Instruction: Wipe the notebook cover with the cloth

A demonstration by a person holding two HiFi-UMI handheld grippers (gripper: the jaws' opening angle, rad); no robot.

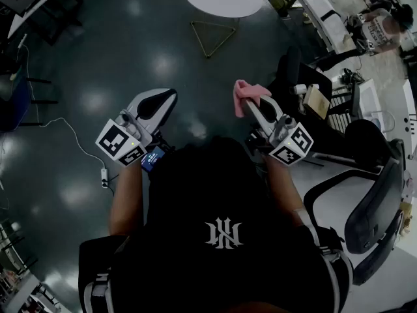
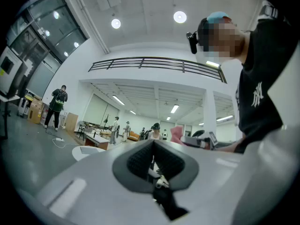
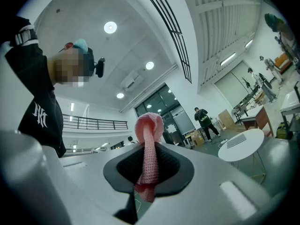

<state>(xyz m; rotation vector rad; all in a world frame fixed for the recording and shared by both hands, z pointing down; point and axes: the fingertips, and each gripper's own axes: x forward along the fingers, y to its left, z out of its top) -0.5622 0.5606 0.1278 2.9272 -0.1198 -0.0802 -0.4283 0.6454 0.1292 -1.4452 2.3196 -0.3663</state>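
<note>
Head view: you hold both grippers out over open floor, the cloth bunched at the right gripper's tip, with no notebook near either. Left gripper view: jaws pressed together, empty. Right gripper view: jaws pinch the cloth, its fold poking past them, likely to serve as the wiping pad.

A round white table stands on the dark glossy floor with a triangular wire frame lying near it, a white cable runs to a power strip (at the left), and a black office chair stands at the right.
</note>
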